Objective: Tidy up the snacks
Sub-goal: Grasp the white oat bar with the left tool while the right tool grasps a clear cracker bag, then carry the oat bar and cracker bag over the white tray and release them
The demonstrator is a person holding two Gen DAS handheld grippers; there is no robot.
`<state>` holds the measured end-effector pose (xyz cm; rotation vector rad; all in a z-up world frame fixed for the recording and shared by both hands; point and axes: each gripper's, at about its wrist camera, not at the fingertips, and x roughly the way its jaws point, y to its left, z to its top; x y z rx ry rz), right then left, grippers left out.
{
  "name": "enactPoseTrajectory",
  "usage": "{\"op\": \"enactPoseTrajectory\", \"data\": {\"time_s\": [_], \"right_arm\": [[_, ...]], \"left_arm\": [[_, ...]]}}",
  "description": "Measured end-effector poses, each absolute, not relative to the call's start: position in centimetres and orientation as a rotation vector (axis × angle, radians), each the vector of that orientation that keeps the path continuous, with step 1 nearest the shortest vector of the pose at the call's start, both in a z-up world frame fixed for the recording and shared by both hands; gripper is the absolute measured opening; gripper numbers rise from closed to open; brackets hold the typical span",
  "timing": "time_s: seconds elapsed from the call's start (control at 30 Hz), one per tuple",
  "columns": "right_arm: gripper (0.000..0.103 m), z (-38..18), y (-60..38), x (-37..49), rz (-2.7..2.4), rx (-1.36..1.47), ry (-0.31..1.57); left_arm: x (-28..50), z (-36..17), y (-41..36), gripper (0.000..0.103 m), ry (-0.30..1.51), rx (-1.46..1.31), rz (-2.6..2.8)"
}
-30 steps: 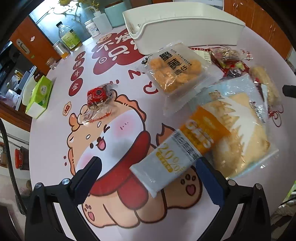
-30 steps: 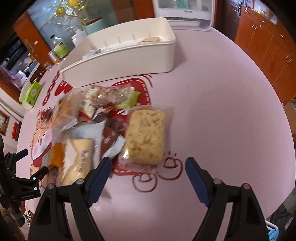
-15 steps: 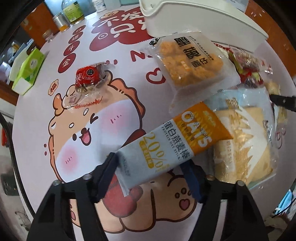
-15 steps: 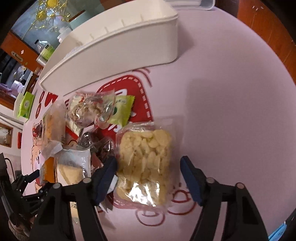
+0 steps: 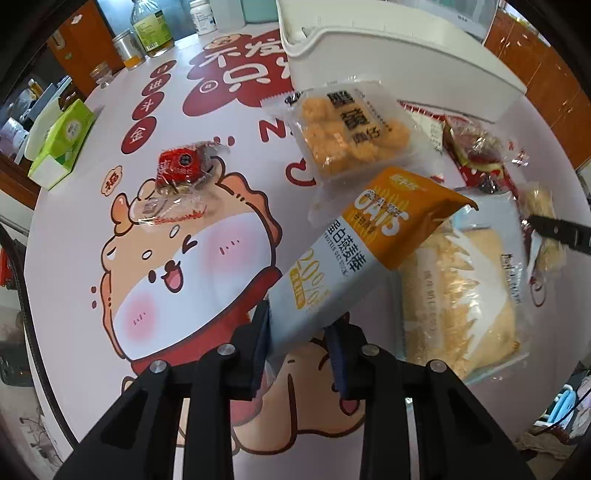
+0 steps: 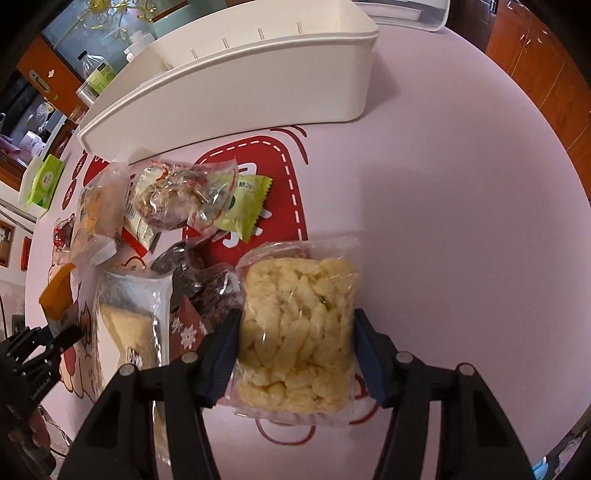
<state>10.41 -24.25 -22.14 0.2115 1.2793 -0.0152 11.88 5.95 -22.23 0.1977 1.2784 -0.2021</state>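
Both claws are now clamping snacks that were lying loose between their open fingers a second ago. Left claw [image 5: 299, 345] is gripping the near end of the oat bar [image 5: 360, 251], whose orange far end is tilting up and away over the other packets. Right claw [image 6: 295, 356] is squeezing the clear bag of pale puffed crackers [image 6: 297, 332] by its two sides, with the bag's near edge sitting low over the pink worktop [image 6: 461, 221].

Just right of the oat bar, a flat cake packet [image 5: 458, 291] is lying on the worktop. Beyond the bar, a bag of orange bites [image 5: 354, 133] is resting near the white bin [image 5: 388, 55], which is standing at the far side. In the right wrist view the same bin [image 6: 258, 92] is stretching across the far part of the scene, with its inside mostly hidden.

Far left of the cracker bag, a loose heap is lying: a clear candy bag [image 6: 181, 199], touching a green sachet [image 6: 243, 206], and a dark wrapped snack [image 6: 207, 280] just beside the crackers. A red-wrapped sweet [image 5: 181, 168] is sitting alone on the cartoon print, well apart to the left. A green tissue box [image 5: 61, 144] is standing at the worktop's far left edge, near some bottles [image 5: 151, 29].
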Motion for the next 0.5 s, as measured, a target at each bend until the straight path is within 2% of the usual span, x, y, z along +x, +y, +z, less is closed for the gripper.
{"op": "enactPoseTrajectory", "data": {"time_s": [0.23, 0.5], "right_arm": [[0.058, -19.9, -24.5, 8.5, -0.018, 0.208, 1.227], [0.058, -13.8, -24.9, 8.5, 0.029, 0.232, 1.084]], "left_arm": [[10.5, -18.1, 4.9, 0.028, 1.198, 0.177, -0.263], [12.3, -10.6, 1.3, 0.028, 1.031, 0.172, -0.371]]}}
